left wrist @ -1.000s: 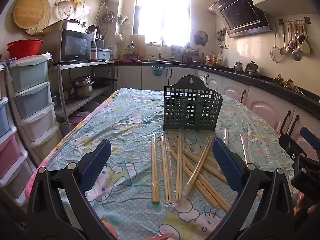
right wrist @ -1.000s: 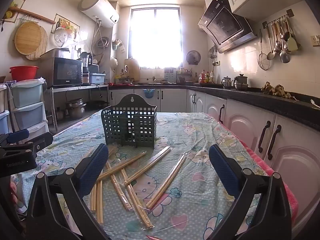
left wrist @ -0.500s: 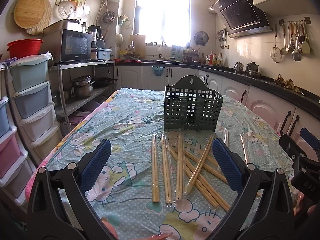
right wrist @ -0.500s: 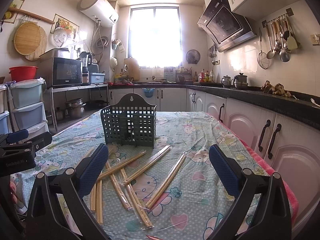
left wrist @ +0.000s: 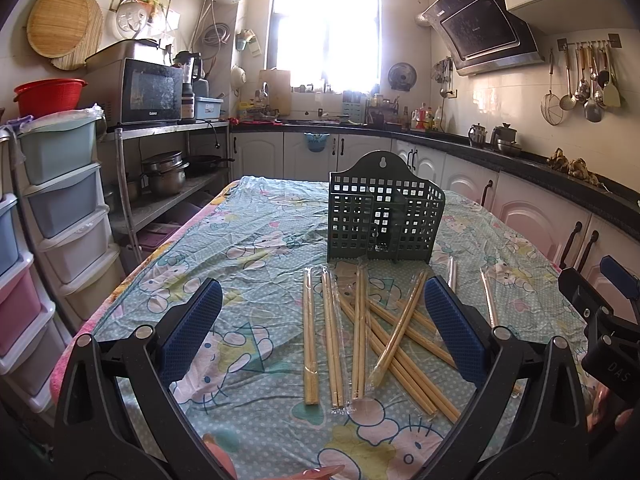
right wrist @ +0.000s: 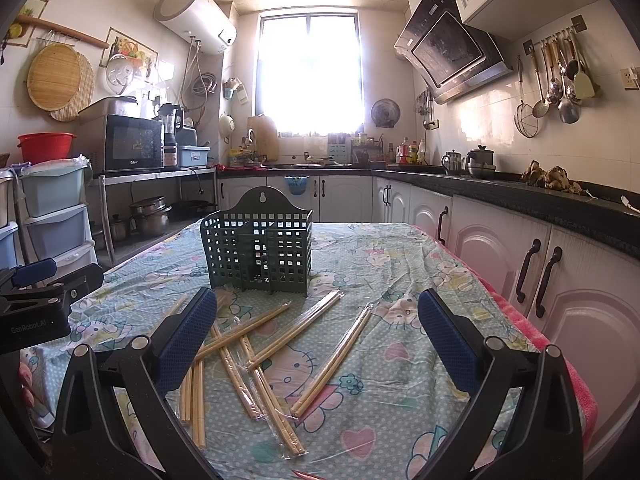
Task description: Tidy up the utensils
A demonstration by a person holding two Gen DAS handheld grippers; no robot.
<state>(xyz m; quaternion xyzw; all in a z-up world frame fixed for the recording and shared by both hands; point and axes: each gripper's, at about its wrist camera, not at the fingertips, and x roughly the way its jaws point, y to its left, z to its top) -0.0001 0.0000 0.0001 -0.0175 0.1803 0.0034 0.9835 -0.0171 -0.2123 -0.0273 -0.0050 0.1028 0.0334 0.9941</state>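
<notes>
Several pairs of wooden chopsticks in clear sleeves lie scattered on the table, also the chopsticks in the right wrist view. Behind them a dark green perforated utensil holder stands upright; it is the utensil holder in the right view. My left gripper hovers open above the near end of the chopsticks, empty. My right gripper is open too, over the right part of the pile, holding nothing. The right gripper's body shows at the left view's right edge.
The table wears a cartoon-print cloth under clear plastic. Stacked plastic drawers and a metal shelf with pots stand to the left. White cabinets under a dark counter run along the right.
</notes>
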